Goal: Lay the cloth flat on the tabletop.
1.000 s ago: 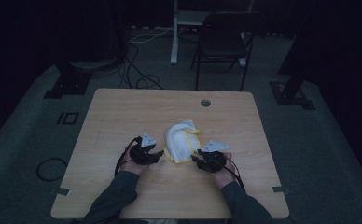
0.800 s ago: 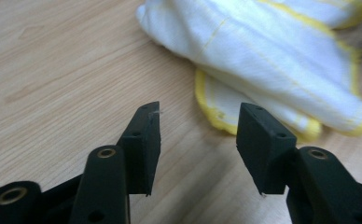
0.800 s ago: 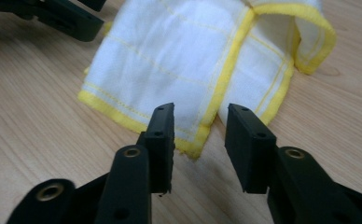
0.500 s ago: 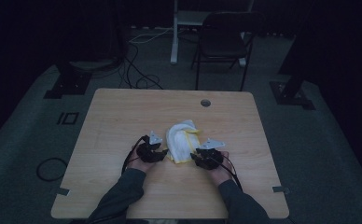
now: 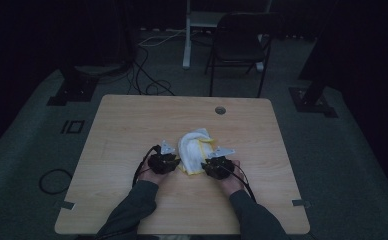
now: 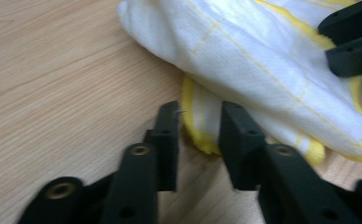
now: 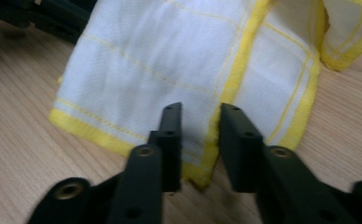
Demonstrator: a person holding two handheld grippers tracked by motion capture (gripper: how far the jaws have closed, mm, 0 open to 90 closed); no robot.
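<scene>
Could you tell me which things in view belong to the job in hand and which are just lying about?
Part of the job:
- white cloth with yellow edging
- left hand-held gripper, jaws just been closing, cloth edge between them
- right hand-held gripper, the same, at another cloth edge
- table

Lying about:
- folding chair
- floor cables

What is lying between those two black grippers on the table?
A crumpled white cloth with yellow edging lies between the left gripper and right gripper, as the high view shows.
</scene>
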